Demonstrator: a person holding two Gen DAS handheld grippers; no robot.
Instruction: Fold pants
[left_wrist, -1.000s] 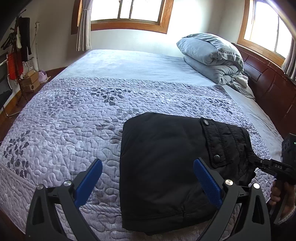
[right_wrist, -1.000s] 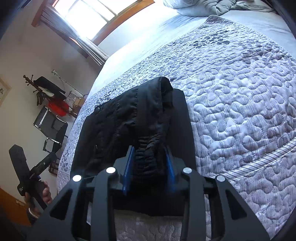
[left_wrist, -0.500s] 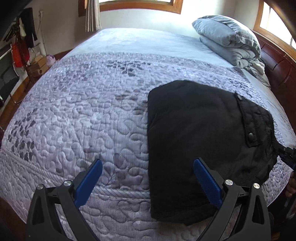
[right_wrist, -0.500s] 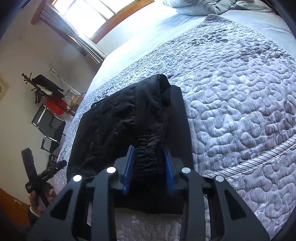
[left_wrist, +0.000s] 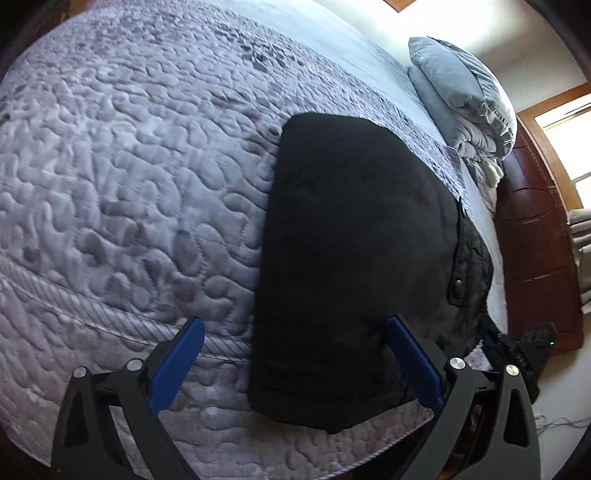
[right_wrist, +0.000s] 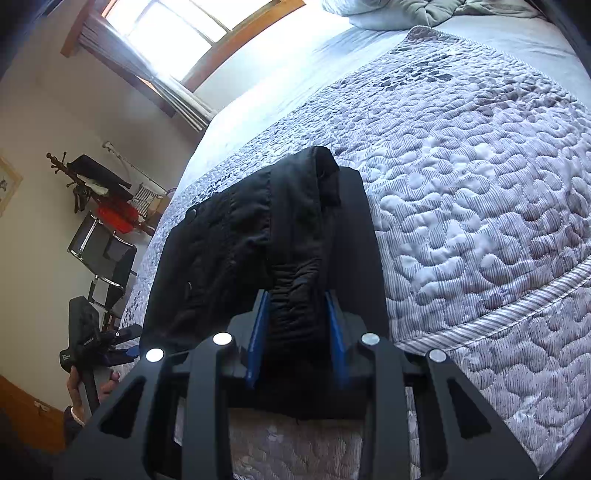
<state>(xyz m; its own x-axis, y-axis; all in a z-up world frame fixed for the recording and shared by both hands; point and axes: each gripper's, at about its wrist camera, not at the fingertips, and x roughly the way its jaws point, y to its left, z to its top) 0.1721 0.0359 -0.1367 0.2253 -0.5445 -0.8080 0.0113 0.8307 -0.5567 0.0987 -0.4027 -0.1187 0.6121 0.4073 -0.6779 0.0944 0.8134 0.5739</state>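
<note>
The folded black pants (left_wrist: 354, 258) lie on the quilted bed (left_wrist: 129, 166) near its edge. The right gripper (right_wrist: 295, 317) pinches a bunched fold of them. The left gripper (left_wrist: 295, 354) hovers spread wide, holding nothing, over their near-left corner.

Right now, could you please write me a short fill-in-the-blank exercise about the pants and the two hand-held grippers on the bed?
1. The pants are ____ in colour.
2. The right hand-held gripper is ____ on a bunched part of the pants.
3. The left hand-held gripper has its jaws ____ and grips nothing.
4. The pants lie on a quilted ____.

Missing words: black; shut; open; bedspread
</note>
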